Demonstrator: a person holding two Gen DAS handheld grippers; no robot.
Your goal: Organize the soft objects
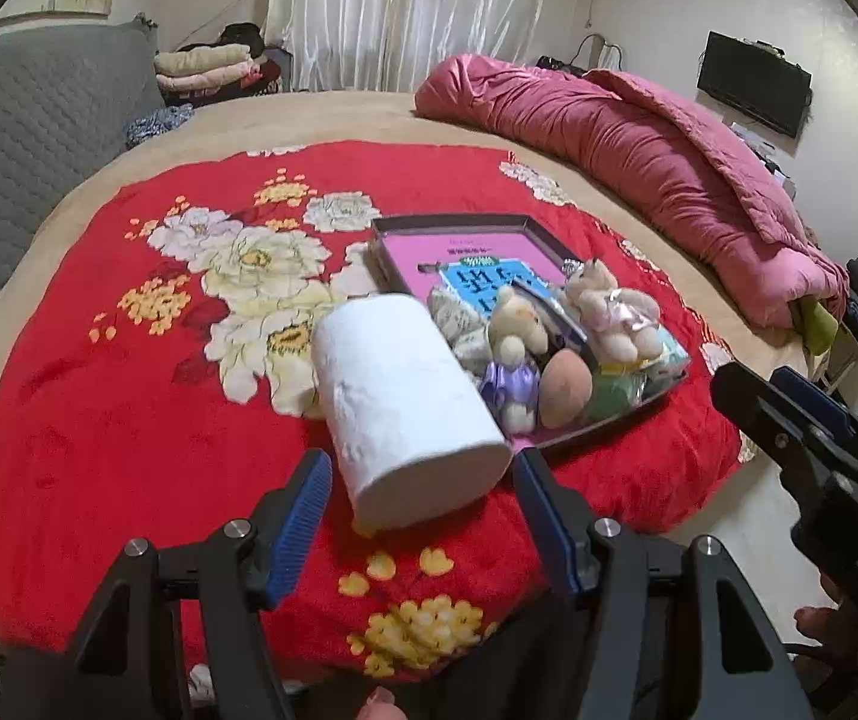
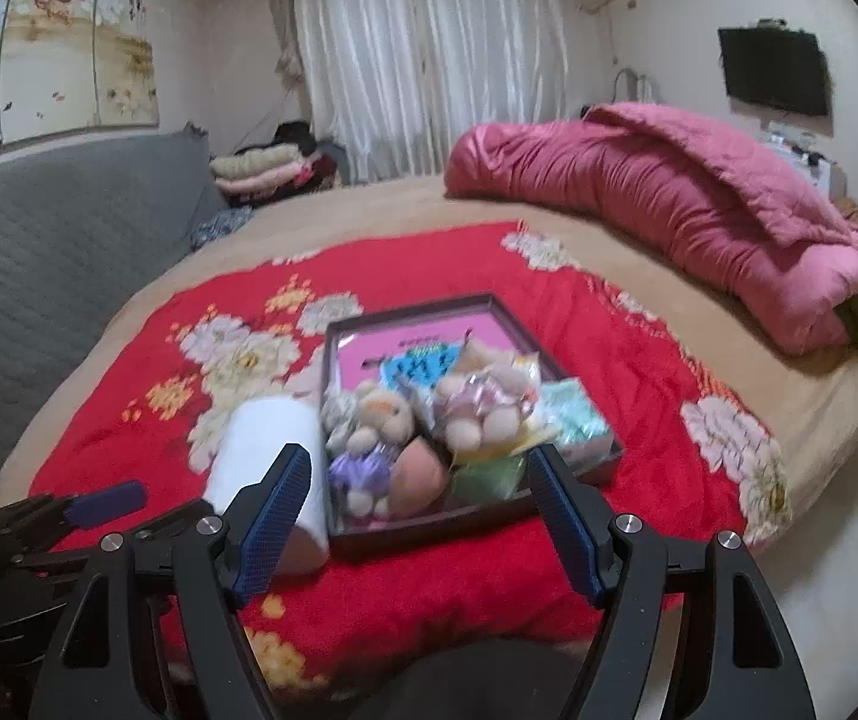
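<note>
Both of my grippers are hanging with their blue-padded fingers spread apart and gripping nothing. Low in the centre of the left wrist view, my left gripper [image 1: 423, 516] is framing a white paper roll [image 1: 408, 402], which is lying on its side on the red floral blanket [image 1: 99, 420], just beside the tray's left edge; the pads are not pressing on it. In the right wrist view, my right gripper [image 2: 420, 519] is pointing at the dark tray [image 2: 483, 525] in the middle of the frame. Inside it are sitting two small plush bears [image 2: 381, 414], a peach-coloured soft ball [image 2: 420, 480] and some soft packets, crowded over a pink book. I am judging that most soft things are already gathered and the roll is the one left outside. Next, I would need to bring the left fingers down around the roll, squeeze gently so it keeps its shape, and find room for it among the toys.
</note>
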